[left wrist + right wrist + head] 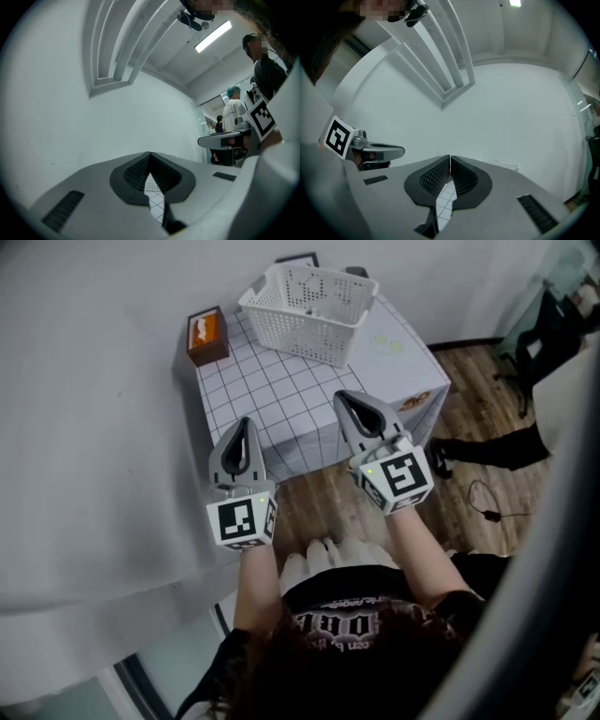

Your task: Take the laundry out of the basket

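Observation:
A white slatted laundry basket [309, 310] stands at the far end of a small table with a white gridded cloth [272, 395]; something pale lies inside it, too small to make out. My left gripper [246, 425] hovers over the table's near left corner, jaws together, nothing in them. My right gripper [349, 399] is a little farther in over the near edge, also shut and empty. In the left gripper view the left gripper's [150, 153] tips meet with gridded cloth showing below. In the right gripper view the right gripper's [450, 157] tips meet likewise.
An orange and brown box [206, 336] sits at the table's far left corner. A white wall runs along the left. Wooden floor [487, 427] lies to the right, with a cable and a person's dark leg [492, 448]. People stand in the background of the left gripper view.

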Action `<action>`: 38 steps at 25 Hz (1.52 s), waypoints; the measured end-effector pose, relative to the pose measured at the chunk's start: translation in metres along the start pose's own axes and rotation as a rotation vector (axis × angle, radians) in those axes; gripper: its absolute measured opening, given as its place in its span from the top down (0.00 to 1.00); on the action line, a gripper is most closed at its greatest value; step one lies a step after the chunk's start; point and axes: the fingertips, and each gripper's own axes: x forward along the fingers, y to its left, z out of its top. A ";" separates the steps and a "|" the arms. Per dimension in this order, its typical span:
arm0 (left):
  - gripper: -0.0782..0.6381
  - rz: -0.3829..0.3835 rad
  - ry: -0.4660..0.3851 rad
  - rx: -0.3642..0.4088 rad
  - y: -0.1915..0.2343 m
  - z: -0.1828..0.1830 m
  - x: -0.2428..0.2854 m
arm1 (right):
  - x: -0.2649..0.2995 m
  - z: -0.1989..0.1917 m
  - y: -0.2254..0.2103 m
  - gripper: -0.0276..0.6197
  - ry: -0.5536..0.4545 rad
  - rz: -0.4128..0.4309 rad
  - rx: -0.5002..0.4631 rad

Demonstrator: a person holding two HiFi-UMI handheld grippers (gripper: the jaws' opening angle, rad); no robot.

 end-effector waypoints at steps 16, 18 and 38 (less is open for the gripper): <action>0.89 0.011 0.005 0.010 0.006 -0.016 0.098 | 0.064 -0.017 -0.075 0.91 -0.007 0.009 0.011; 0.89 0.014 0.002 0.022 0.008 -0.014 0.117 | 0.078 -0.016 -0.088 0.91 -0.010 0.017 0.012; 0.89 0.081 -0.009 0.042 0.037 -0.021 0.225 | 0.178 -0.015 -0.173 0.91 -0.021 0.048 -0.006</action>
